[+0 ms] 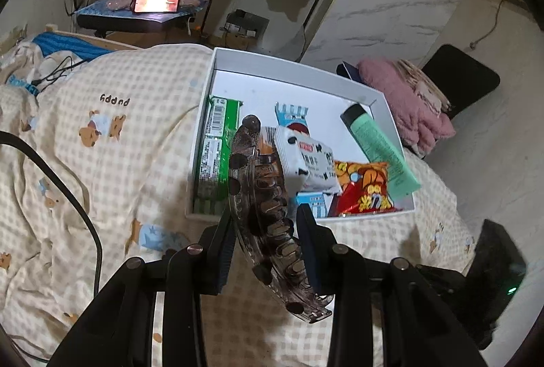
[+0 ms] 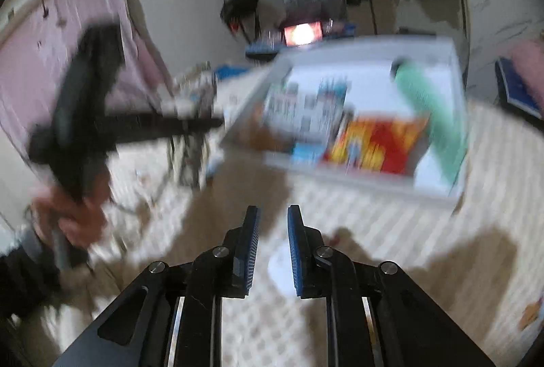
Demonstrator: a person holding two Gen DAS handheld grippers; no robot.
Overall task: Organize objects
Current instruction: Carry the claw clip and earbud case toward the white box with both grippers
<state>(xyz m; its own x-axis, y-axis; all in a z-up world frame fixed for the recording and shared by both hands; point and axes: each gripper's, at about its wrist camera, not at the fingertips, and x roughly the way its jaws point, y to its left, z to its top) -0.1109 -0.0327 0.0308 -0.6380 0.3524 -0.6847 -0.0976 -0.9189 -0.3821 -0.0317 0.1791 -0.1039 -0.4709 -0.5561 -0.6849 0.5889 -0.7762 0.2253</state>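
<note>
The left claw (image 1: 265,224) is gripping a hair clip (image 1: 265,207) just short of the box (image 1: 292,64), already holding snacks, while the right claw (image 2: 272,224) is hanging unclenched, empty.

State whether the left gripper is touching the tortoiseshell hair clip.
Touching: in the left wrist view, the left gripper has both pads pressed against the sides of the hair clip.
</note>
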